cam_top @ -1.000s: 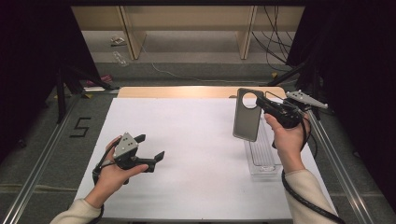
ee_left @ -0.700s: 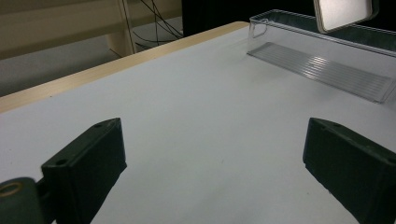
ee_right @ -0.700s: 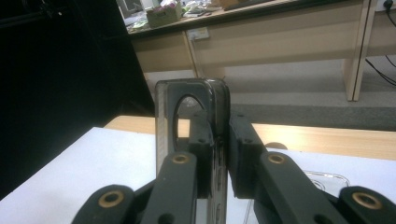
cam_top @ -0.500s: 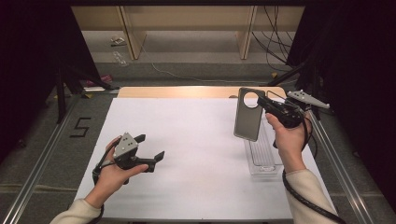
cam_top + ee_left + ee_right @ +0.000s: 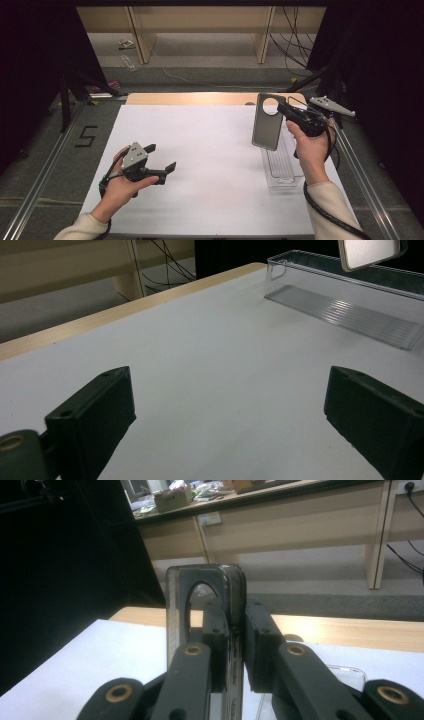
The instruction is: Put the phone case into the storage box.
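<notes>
High view: against the pictures from 1 second and half a second ago, nothing has shifted. The right gripper is clenched on the grey, flat, rounded-corner phone case with a round camera hole, gripping its edge near the top. The case hangs upright in the air, its lower end above the far half of the clear plastic oblong tray with a ribbed floor, which lies on the white table sheet at the right side. The left gripper rests low over the sheet at the left, well apart from the tray, jaws spread with nothing between them. I judge this a pause with the case lifted; whether it is coming out of the tray or going in, the pictures do not settle.

Left gripper view: the 2 black jaws stand wide over bare white sheet. Farther off lies the clear tray, and the bottom edge of the grey case hangs just above its far wall.

Right gripper view: both pads press the thin case between them, seen nearly edge-on, its hole towards the top.
</notes>
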Demonstrator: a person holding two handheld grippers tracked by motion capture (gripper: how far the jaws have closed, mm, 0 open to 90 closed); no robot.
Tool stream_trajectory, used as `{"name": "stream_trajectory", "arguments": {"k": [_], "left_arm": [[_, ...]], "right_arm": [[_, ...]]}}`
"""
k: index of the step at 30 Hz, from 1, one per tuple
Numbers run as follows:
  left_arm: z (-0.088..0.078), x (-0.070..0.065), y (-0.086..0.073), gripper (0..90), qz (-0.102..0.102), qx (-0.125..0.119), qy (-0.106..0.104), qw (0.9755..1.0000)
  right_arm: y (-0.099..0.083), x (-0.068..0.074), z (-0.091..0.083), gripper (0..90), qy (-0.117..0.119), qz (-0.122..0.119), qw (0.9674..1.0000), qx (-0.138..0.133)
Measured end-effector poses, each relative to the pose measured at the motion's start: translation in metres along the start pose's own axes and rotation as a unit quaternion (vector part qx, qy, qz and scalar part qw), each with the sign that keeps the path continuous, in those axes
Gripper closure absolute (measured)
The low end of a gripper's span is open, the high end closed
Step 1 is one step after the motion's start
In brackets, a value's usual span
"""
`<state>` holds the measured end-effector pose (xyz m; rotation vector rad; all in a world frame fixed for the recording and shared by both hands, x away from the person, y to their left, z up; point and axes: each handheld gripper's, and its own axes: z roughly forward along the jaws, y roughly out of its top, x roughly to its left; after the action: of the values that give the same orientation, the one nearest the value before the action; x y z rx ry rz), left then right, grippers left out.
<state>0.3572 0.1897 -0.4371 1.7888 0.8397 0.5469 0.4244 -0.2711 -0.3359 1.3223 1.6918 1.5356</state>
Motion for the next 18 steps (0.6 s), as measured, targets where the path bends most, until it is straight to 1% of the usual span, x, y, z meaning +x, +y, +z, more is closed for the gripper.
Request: {"name": "stream_trajectory", "arguments": {"k": [18], "left_arm": [[-0.0001, 0.0001, 0.0004, 5.7, 0.0, -0.001, 0.0, 1.0]], "right_arm": [[0.0002, -0.0037, -0.001, 81.9, -0.008, -0.001, 1.0, -0.001]]}}
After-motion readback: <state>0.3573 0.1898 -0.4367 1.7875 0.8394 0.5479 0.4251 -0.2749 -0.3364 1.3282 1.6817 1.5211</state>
